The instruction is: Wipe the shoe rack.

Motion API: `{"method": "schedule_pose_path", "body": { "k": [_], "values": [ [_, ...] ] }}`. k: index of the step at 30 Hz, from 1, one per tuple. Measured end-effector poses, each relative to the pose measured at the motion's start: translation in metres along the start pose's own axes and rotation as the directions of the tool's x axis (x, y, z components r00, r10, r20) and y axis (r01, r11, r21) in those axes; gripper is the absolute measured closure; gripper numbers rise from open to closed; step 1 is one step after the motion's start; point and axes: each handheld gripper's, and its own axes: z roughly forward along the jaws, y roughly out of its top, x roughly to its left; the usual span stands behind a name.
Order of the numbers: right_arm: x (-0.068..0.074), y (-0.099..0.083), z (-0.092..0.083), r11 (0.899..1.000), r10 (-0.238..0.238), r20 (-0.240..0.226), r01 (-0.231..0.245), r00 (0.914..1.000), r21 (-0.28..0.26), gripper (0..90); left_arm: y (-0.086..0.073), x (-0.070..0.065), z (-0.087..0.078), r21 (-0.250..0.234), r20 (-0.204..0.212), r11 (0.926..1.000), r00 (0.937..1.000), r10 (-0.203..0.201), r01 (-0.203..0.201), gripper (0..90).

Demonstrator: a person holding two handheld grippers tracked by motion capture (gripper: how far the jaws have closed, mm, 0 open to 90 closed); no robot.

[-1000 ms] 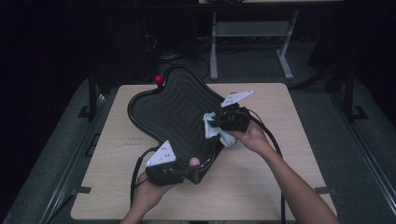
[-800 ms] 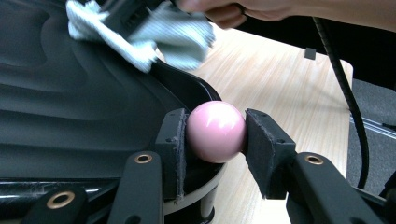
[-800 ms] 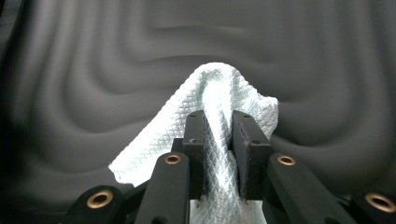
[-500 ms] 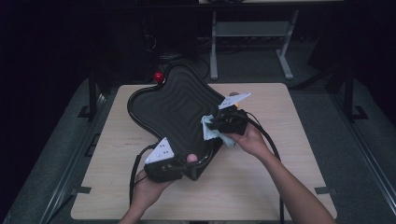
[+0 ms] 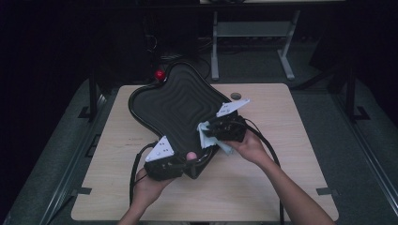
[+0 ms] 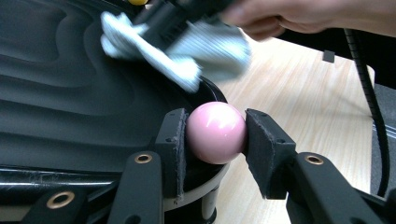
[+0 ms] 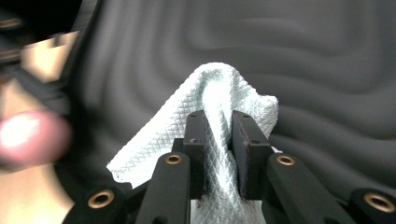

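Since the earlier frame, right tongs [image 5: 210,132] with clamped cloth [image 7: 205,126] were shifted across black tray [image 5: 173,105]. Cloth judged soft, light; bunched middle best gripped. Left tongs [image 6: 215,135] are clenched on pink ball [image 6: 216,132].

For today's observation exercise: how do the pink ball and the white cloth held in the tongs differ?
The pink ball is smooth, glossy and round; the white cloth is soft, crumpled and diamond-textured. The ball sits at the black tray's rim in the left tongs; the cloth lies on its ridged surface in the right tongs. Both are clamped.
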Motion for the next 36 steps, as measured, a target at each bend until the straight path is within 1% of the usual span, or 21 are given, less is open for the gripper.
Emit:
{"method": "schedule_pose_path", "body": {
  "k": [1,2,3,4,6,8,10,12,14,18,19,22,23,25,26,27,29,31,33,35,36],
  "values": [
    [0.004,-0.001,0.001,1.000,-0.025,0.005,0.025,0.9997,0.003,76.9,0.000,0.001,0.000,0.001,0.000,1.0000,1.0000,-0.001,0.001,59.9],
    [0.005,-0.002,0.000,0.999,-0.034,0.016,0.034,0.9993,-0.003,77.1,0.000,0.001,0.000,0.002,-0.002,1.0000,1.0000,-0.001,0.001,59.9],
    [0.002,-0.003,-0.001,1.000,-0.011,0.006,0.011,0.9999,-0.011,77.3,0.000,0.001,0.001,-0.001,-0.005,1.0000,1.0000,-0.003,0.003,59.9],
    [-0.003,-0.004,-0.003,1.000,0.006,0.014,-0.005,0.9999,-0.025,77.5,0.001,0.001,0.001,0.001,-0.009,1.0000,1.0000,-0.002,0.002,59.9],
    [-0.012,-0.008,-0.010,0.998,0.034,0.060,-0.031,0.9976,-0.047,77.5,0.001,0.001,0.001,-0.001,-0.011,1.0000,0.9999,-0.004,0.004,59.9],
    [-0.017,-0.013,-0.016,0.998,0.047,0.096,-0.043,0.9942,-0.040,77.5,0.001,0.002,0.002,0.000,-0.013,1.0000,0.9999,-0.003,0.003,59.9],
    [-0.016,-0.021,-0.018,0.997,0.069,0.086,-0.066,0.9940,-0.040,77.5,0.001,0.004,0.003,-0.003,-0.018,1.0000,0.9998,-0.006,0.006,59.9],
    [-0.009,-0.026,-0.017,0.998,0.046,0.070,-0.043,0.9965,-0.037,77.5,0.002,0.006,0.004,-0.001,-0.022,1.0000,0.9997,-0.009,0.009,59.9],
    [-0.005,-0.030,-0.011,0.999,0.038,0.074,-0.036,0.9965,-0.034,77.5,0.002,0.008,0.005,-0.007,-0.029,0.9999,0.9995,-0.016,0.016,59.9],
    [-0.024,-0.036,-0.010,0.994,0.097,0.115,-0.090,0.9885,-0.066,77.6,0.002,0.010,0.005,-0.011,-0.033,0.9998,0.9993,-0.015,0.015,60.0],
    [-0.025,-0.038,-0.010,0.991,0.120,0.103,-0.112,0.9874,-0.077,77.6,0.002,0.011,0.005,-0.010,-0.029,0.9998,0.9994,-0.017,0.016,60.0],
    [-0.012,-0.038,-0.005,0.994,0.091,0.061,-0.087,0.9939,-0.069,77.5,0.002,0.013,0.005,-0.011,-0.037,0.9998,0.9991,-0.020,0.019,60.0],
    [-0.007,-0.038,-0.004,0.995,0.082,0.055,-0.078,0.9952,-0.067,77.5,0.002,0.013,0.005,-0.011,-0.039,0.9997,0.9990,-0.022,0.022,59.9],
    [-0.003,-0.037,-0.004,0.996,0.067,0.047,-0.064,0.9966,-0.069,77.6,0.001,0.015,0.004,-0.015,-0.041,0.9995,0.9988,-0.027,0.026,60.0],
    [-0.004,-0.038,-0.003,0.995,0.071,0.045,-0.067,0.9965,-0.071,77.7,0.001,0.016,0.004,-0.015,-0.043,0.9995,0.9987,-0.029,0.028,60.0],
    [-0.009,-0.038,0.000,0.995,0.069,0.057,-0.065,0.9960,-0.071,77.7,0.001,0.016,0.004,-0.016,-0.042,0.9995,0.9987,-0.029,0.028,60.0],
    [-0.019,-0.038,0.003,0.994,0.092,0.088,-0.086,0.9919,-0.068,77.7,0.001,0.017,0.004,-0.018,-0.039,0.9994,0.9988,-0.032,0.031,60.0],
    [-0.022,-0.040,0.003,0.990,0.119,0.075,-0.113,0.9901,-0.081,77.7,0.001,0.017,0.004,-0.017,-0.038,0.9995,0.9988,-0.029,0.028,60.0],
    [-0.014,-0.041,0.003,0.990,0.122,0.044,-0.118,0.9916,-0.075,78.2,0.001,0.017,0.004,-0.019,-0.039,0.9994,0.9987,-0.031,0.030,60.0],
    [-0.003,-0.042,0.000,0.993,0.087,0.030,-0.084,0.9958,-0.087,78.3,0.000,0.018,0.003,-0.018,-0.039,0.9993,0.9987,-0.034,0.033,60.0],
    [0.002,-0.042,-0.001,0.992,0.083,0.024,-0.080,0.9963,-0.093,78.2,0.000,0.019,0.003,-0.019,-0.037,0.9993,0.9988,-0.032,0.031,60.0]
  ]
}}
